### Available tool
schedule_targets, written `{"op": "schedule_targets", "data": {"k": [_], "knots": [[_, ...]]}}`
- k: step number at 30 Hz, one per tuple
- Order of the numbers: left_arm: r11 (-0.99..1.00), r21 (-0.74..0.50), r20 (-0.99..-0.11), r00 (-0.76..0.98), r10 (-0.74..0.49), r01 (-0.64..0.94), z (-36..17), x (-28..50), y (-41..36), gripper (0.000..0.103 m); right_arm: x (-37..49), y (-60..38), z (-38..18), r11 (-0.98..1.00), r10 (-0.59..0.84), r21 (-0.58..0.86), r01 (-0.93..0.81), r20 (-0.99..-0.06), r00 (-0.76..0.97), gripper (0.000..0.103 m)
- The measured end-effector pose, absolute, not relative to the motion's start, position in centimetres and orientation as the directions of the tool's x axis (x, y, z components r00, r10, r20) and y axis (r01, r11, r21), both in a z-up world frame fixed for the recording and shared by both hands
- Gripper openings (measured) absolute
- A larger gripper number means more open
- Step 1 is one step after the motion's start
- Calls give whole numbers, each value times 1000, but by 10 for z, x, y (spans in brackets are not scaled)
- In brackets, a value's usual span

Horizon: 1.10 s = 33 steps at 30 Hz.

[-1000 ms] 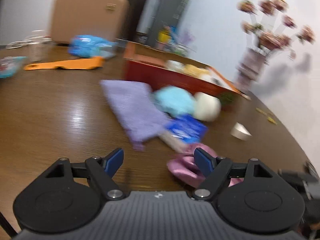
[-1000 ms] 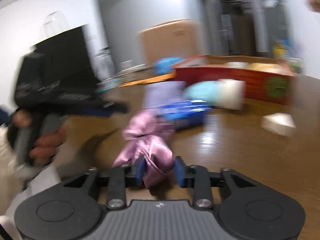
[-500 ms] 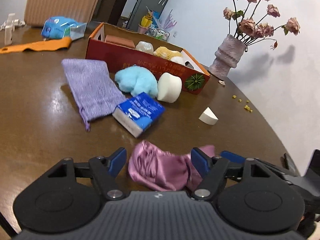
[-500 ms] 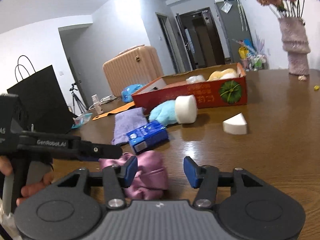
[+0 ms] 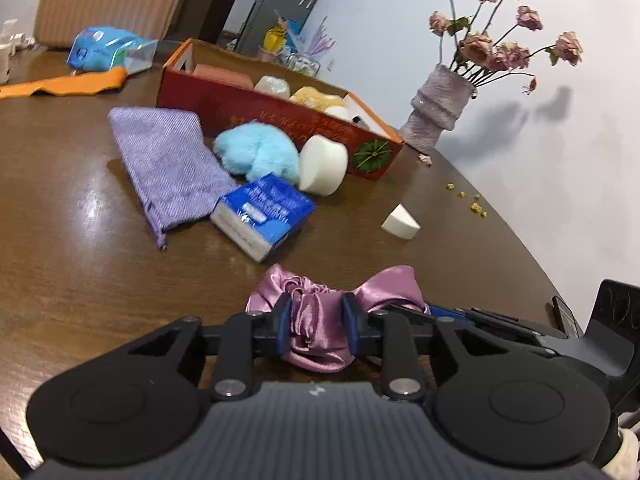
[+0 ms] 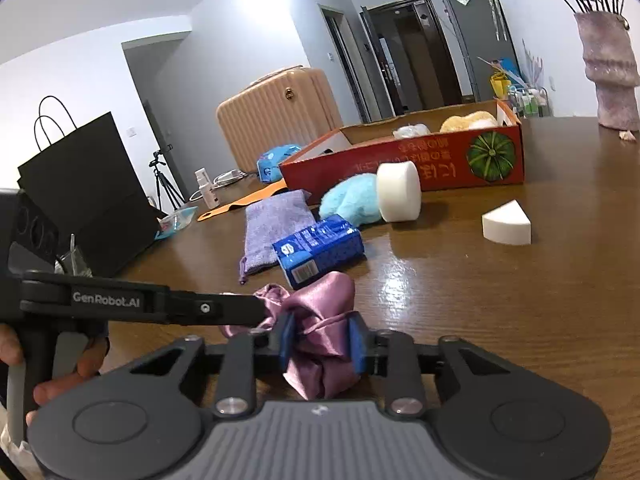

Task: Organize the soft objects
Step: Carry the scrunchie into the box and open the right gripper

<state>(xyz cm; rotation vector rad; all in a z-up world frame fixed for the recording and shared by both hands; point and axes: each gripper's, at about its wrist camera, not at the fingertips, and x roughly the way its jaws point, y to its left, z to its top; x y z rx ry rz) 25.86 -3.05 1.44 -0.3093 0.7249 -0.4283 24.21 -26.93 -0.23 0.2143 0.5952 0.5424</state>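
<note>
A pink satin scrunchie (image 5: 320, 312) lies on the brown table at the near edge. My left gripper (image 5: 316, 322) is shut on one end of it. My right gripper (image 6: 322, 342) is shut on the other end of the scrunchie (image 6: 320, 320). Beyond lie a blue tissue pack (image 5: 262, 214), a purple cloth pouch (image 5: 168, 164), a light blue fluffy toy (image 5: 256, 152), a round white sponge (image 5: 322, 164) and a white wedge sponge (image 5: 400, 222). The red cardboard box (image 5: 280, 120) behind them holds several soft items.
A vase of dried roses (image 5: 436, 112) stands at the back right. An orange strip (image 5: 64, 84) and a blue packet (image 5: 104, 48) lie at the back left. A black paper bag (image 6: 84, 192) stands at the table's left edge. A tan suitcase (image 6: 276, 112) stands behind.
Both grippers were open around the scrunchie half a second ago and have now closed on it, one at each end. The views have steadied after earlier blur.
</note>
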Motion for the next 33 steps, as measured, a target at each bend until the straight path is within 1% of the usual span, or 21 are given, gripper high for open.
{"op": "schedule_targets", "data": {"k": [3,8,10,13,16,18,20,23,24,25,26,27,29,31,33], "knots": [[865,-401,-532,691,-488,302,33,266,-27,26,249,-267,13,838,544,327,-437,-449,709,23],[864,-338,-437,751,-495,372,93,318,-17,26,299,-259,71,831,557,241,-502,-358,750,23],[855,-351,-411,758,-507,382,113,349,-10,26,330,-254,94,831,556,208,-516,-333,761,23],[847,-391,-412,754,-511,361,137,408,3,26,385,-247,121,823,569,218,-525,-336,751,23],[862,-390,-426,766,-481,325,148,465,13,26,456,-236,133,811,584,266,-521,-380,717,23],[876,-404,-469,763,-446,264,143,507,18,25,499,-227,130,812,584,293,-505,-418,696,23],[898,-387,-520,754,-401,210,127,545,19,25,542,-214,119,831,555,285,-477,-477,682,23],[931,-342,-604,730,-320,126,92,586,19,26,599,-191,85,859,510,302,-414,-579,636,23],[942,-320,-633,717,-290,99,79,598,19,28,616,-184,69,868,494,314,-384,-617,612,23],[955,-287,-657,709,-255,78,68,604,18,28,628,-180,56,875,482,323,-361,-648,590,23],[967,-244,-676,703,-221,69,58,609,15,32,638,-179,45,882,470,331,-336,-675,570,25],[977,-199,-689,699,-191,70,50,610,13,32,646,-175,33,895,444,319,-313,-707,550,27],[982,-127,-657,729,-189,141,44,602,5,35,649,-168,23,902,426,302,-309,-735,528,28],[985,-78,-649,742,-168,155,42,597,1,35,649,-164,26,914,396,260,-311,-737,547,31],[986,-62,-649,744,-159,156,41,596,-1,34,651,-161,24,917,387,256,-306,-752,534,31]]}}
